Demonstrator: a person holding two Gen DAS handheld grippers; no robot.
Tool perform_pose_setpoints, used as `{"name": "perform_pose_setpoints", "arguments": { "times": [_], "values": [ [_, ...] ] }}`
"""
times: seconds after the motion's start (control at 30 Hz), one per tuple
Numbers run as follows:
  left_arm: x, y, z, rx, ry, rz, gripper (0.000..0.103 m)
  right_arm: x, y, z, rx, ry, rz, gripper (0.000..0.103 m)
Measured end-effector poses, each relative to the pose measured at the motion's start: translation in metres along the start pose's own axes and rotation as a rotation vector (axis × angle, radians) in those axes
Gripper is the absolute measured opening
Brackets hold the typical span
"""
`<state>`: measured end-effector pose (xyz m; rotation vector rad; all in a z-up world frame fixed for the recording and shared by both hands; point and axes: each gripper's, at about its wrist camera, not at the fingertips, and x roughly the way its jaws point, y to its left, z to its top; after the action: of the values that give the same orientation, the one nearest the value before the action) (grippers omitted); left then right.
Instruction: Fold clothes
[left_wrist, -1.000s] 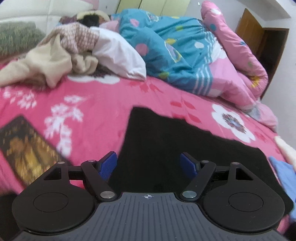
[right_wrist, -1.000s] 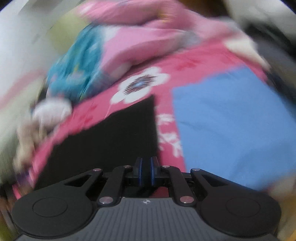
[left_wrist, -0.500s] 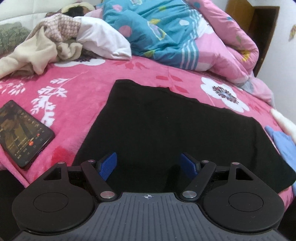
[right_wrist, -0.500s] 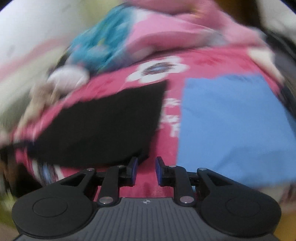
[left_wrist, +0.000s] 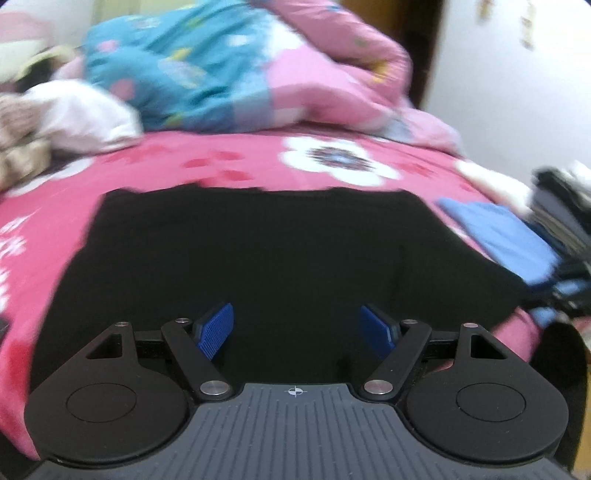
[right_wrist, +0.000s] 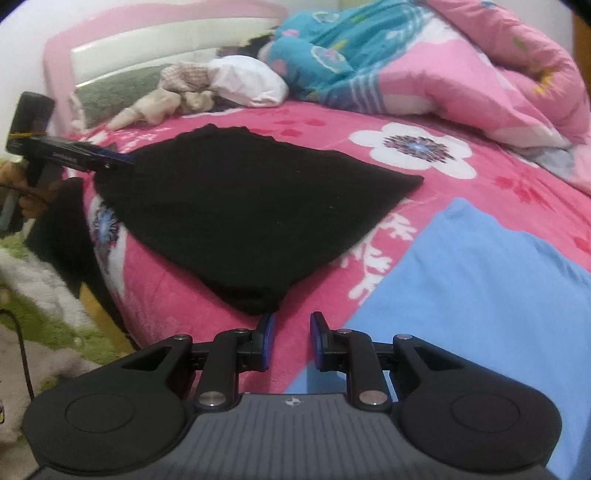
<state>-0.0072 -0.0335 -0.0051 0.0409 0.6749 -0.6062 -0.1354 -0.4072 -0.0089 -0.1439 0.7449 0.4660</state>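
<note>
Black garment (right_wrist: 251, 206) flat near bed edge; left gripper (left_wrist: 297, 328) fingers wide, right gripper (right_wrist: 291, 341) fingers ajar, both empty.

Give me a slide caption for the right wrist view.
Right gripper, jaws slightly apart and empty, near the black garment spread on a pink floral bedspread beside blue cloth.

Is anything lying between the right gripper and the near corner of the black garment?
Nothing visible does. The right gripper is open and empty, just short of the black garment; only bare pink bedspread shows between them. The blue garment lies off to the right, apart from that path.
</note>
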Motion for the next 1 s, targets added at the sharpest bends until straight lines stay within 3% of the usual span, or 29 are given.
{"name": "perform_pose_setpoints", "arguments": {
  "times": [0.2,0.33,0.4,0.57,0.67,0.73,0.77,0.93,1.0],
  "values": [
    [0.024,-0.04,0.003,0.128,0.005,-0.103,0.076,0.012,0.003,0.001,-0.122,0.006,0.047,0.019],
    [0.034,-0.051,0.004,0.129,0.011,-0.156,0.076,0.011,0.006,0.001,-0.197,-0.005,0.063,0.001],
    [0.038,-0.055,0.002,0.137,0.025,-0.163,0.076,0.008,0.01,0.001,-0.251,-0.011,0.057,0.0],
    [0.044,-0.06,-0.001,0.156,0.051,-0.18,0.076,-0.001,0.002,0.005,-0.237,-0.023,0.066,0.0],
    [0.047,-0.062,-0.001,0.171,0.061,-0.182,0.075,-0.002,-0.009,0.005,-0.17,0.009,0.108,0.006],
    [0.05,-0.063,0.0,0.176,0.066,-0.18,0.076,-0.004,-0.017,0.005,-0.115,0.004,0.148,0.03],
    [0.051,-0.064,0.0,0.177,0.068,-0.18,0.076,-0.005,-0.02,0.005,-0.093,-0.01,0.164,0.034],
    [0.054,-0.068,-0.001,0.189,0.081,-0.175,0.076,0.0,-0.027,0.008,-0.063,-0.046,0.207,0.036],
    [0.055,-0.069,-0.002,0.195,0.084,-0.174,0.076,0.005,-0.027,0.008,-0.08,-0.045,0.218,0.031]
  ]
}}
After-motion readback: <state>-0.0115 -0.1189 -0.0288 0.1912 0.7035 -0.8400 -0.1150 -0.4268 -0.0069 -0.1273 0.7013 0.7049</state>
